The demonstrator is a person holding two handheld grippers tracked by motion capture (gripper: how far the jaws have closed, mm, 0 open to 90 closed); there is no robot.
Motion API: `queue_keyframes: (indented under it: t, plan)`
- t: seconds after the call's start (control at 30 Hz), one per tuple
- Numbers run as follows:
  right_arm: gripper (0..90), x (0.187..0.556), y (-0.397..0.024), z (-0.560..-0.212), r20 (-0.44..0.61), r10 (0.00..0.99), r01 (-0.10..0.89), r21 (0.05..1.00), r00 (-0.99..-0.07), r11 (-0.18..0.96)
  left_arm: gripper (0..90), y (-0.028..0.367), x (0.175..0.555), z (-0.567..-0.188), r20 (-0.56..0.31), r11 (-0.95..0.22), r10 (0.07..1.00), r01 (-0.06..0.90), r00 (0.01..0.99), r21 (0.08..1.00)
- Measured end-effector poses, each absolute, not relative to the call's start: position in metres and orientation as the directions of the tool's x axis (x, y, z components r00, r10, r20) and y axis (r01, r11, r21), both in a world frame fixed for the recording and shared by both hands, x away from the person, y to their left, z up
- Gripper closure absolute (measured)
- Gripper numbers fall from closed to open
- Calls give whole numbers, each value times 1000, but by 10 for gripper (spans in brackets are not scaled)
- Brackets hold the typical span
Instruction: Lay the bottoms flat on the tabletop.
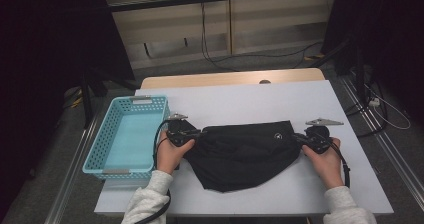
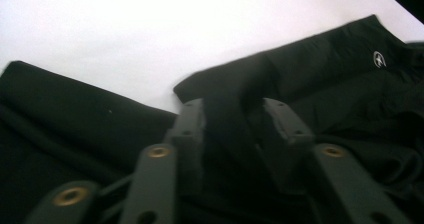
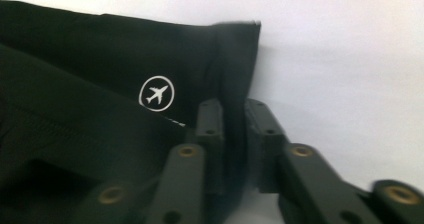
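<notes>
Black cloth (image 1: pixel 242 154) lies spread across the middle of the white tabletop (image 1: pixel 240 101), its straight upper edge running side to side and its lower edge sagging to a rounded bulge toward the person. A small white round logo (image 1: pixel 276 136) with an airplane in it sits near the cloth's upper corner at 3 o'clock.

At 9 o'clock of the cloth, the left gripper (image 1: pixel 197 132) meets the upper corner. In the left gripper view (image 2: pixel 232 119) a fold of the cloth lies between the jaws, which stand a little apart around it; whether the pads press on it cannot be told.

At 3 o'clock of the cloth, the right gripper (image 1: pixel 298 136) is at the other upper corner. In the right gripper view (image 3: pixel 232 121) the jaws are drawn close together, clamped on the hemmed edge of the cloth just beside the logo (image 3: pixel 157 93).

Both hands come in from 6 o'clock in pale sleeves. A light blue basket (image 1: pixel 112 134) stands at the 9 o'clock edge of the tabletop, just beside the left hand (image 1: pixel 170 154) and apart from the cloth.
</notes>
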State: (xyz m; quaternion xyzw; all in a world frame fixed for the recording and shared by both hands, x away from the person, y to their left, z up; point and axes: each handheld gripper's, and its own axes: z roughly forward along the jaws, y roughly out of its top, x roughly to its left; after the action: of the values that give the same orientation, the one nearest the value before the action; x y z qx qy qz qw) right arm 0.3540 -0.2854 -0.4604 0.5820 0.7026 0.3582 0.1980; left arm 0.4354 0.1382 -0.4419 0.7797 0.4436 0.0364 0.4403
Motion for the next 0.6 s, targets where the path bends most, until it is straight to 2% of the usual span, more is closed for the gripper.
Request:
queue_keyframes:
  t: [0.13, 0.23, 0.37, 0.53, 0.6]
  plan:
    - [871, 345, -295, -457, 126, 964, 676, 734, -233, 67, 495, 140, 435, -440, -338, -193, 745, 670, 575, 717]
    - [872, 339, -302, -458, 139, 965, 675, 736, -222, 49, 484, 137, 435, -441, -354, -186, 737, 676, 576, 713]
    - [872, 336, -303, -459, 138, 970, 676, 736, -201, 35, 462, 127, 437, -443, -333, -206, 745, 675, 578, 708]
    - [872, 334, -306, -459, 132, 975, 676, 736, -179, 24, 486, 118, 441, -447, -334, -209, 739, 670, 586, 712]
    - [871, 334, -305, -459, 129, 975, 674, 738, -179, 26, 565, 115, 444, -452, -358, -205, 734, 690, 577, 694]
